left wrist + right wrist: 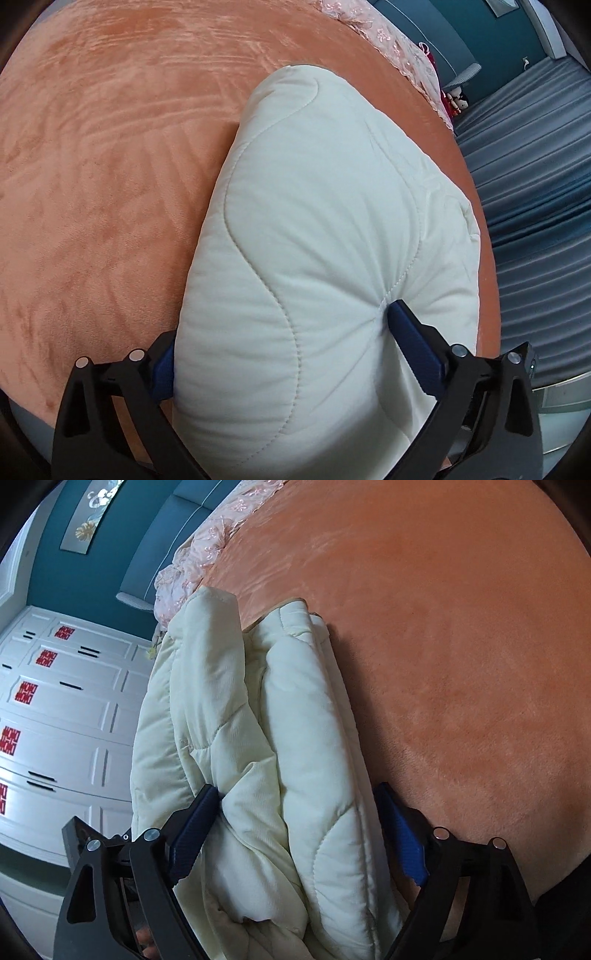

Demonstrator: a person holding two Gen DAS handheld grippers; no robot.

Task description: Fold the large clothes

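Garment: quilted cream coat [325, 229], bundled at the bed [110, 184] edge.
Handling: soft, bulky, judged springy; thick folds are best gripped.
Left gripper [284, 354]: clamped on padding.
Right gripper [299, 834]: pinching folds.

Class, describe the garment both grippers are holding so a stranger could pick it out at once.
Start at the wide orange blanket covering the bed. Near its edge lies the cream quilted coat, folded thick. Unlike the pink lace fabric beyond, it is plain, puffy and wavy-stitched.
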